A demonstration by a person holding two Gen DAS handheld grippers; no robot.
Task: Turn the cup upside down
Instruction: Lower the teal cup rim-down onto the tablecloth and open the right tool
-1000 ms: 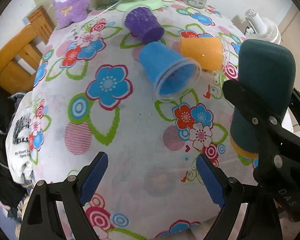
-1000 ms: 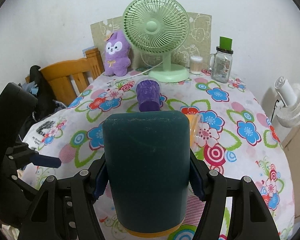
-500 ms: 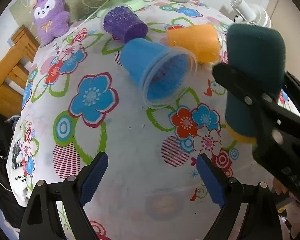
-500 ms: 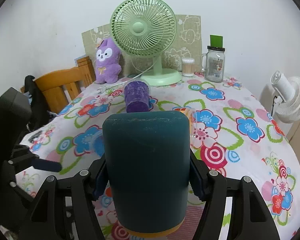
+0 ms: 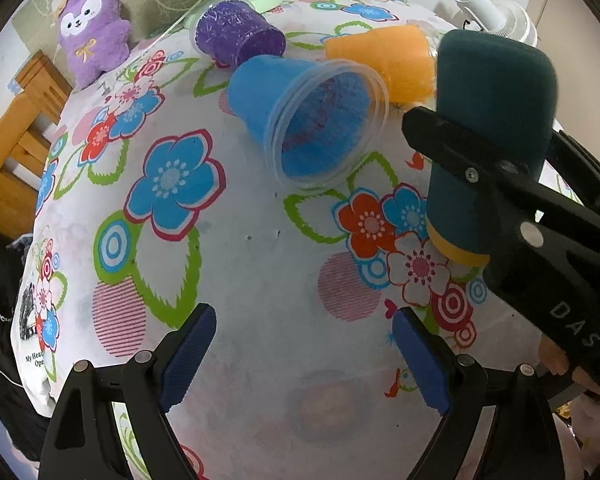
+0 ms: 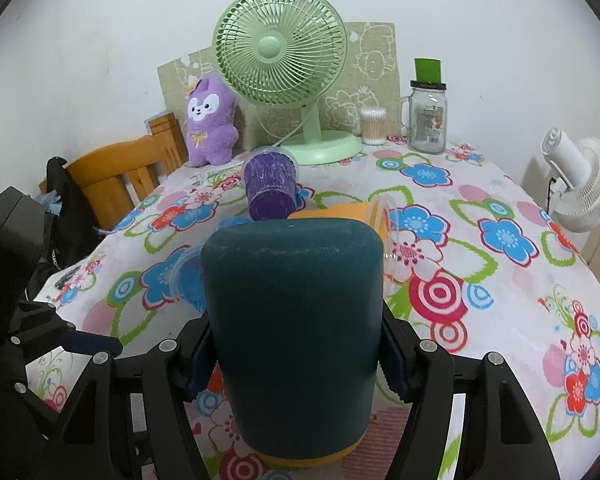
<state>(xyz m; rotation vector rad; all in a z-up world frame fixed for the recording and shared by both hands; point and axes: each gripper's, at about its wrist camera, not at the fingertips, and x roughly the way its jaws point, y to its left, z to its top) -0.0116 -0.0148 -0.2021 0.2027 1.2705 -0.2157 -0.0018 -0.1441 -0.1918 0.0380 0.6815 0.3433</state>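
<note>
A flowered tablecloth [image 6: 480, 208] covers the table, with a green desk fan [image 6: 278, 56] at the back. Near the front edge, the right gripper [image 6: 296, 356] pinches the dark teal cup [image 6: 294, 320] by its sides; the cup's closed end is up and its orange-rimmed mouth points down, seemingly just above the cloth. The flip itself looks done, so what remains is setting it down square and letting go. The left gripper [image 5: 304, 360] hovers with its tongs spread and empty, facing the blue cup [image 5: 304, 120], which lies on its side beside the orange cup [image 5: 384, 62] and the purple cup [image 5: 236, 34].
</note>
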